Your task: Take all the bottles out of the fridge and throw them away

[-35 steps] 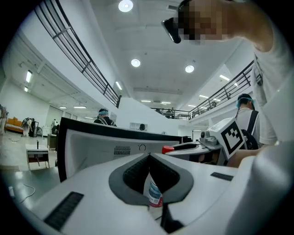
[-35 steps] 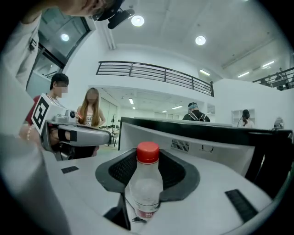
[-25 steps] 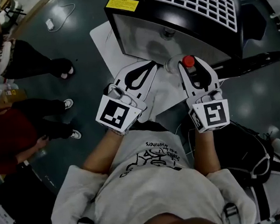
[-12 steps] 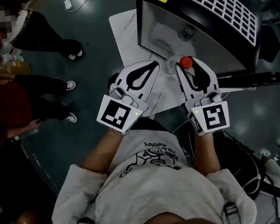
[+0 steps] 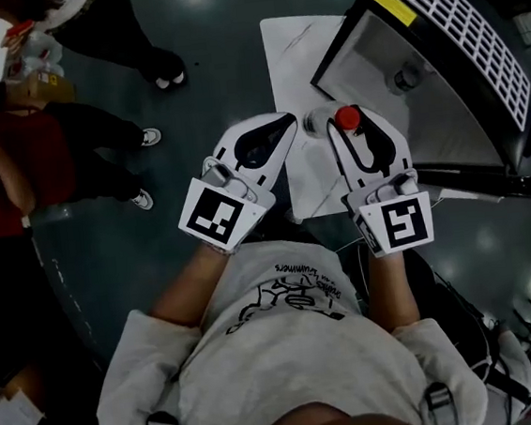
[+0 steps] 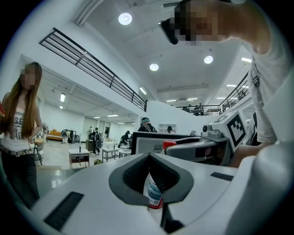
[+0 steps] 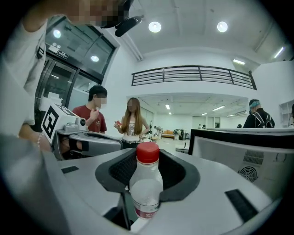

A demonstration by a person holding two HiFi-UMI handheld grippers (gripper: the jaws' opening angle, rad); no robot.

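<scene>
Left jaws: left gripper closed to a narrow gap, clamped on a labelled bottle.
Labelled bottle: white, blue and red label; only its middle shows between the pads; carried outside the fridge.
Right jaws: right gripper set wider, pads clamped on a red-capped bottle.
Red-capped bottle: upright, cloudy pale body, red band low down; outside the fridge, near its open front.
Fridge: black, open; one small round object inside, too dim to name.
</scene>
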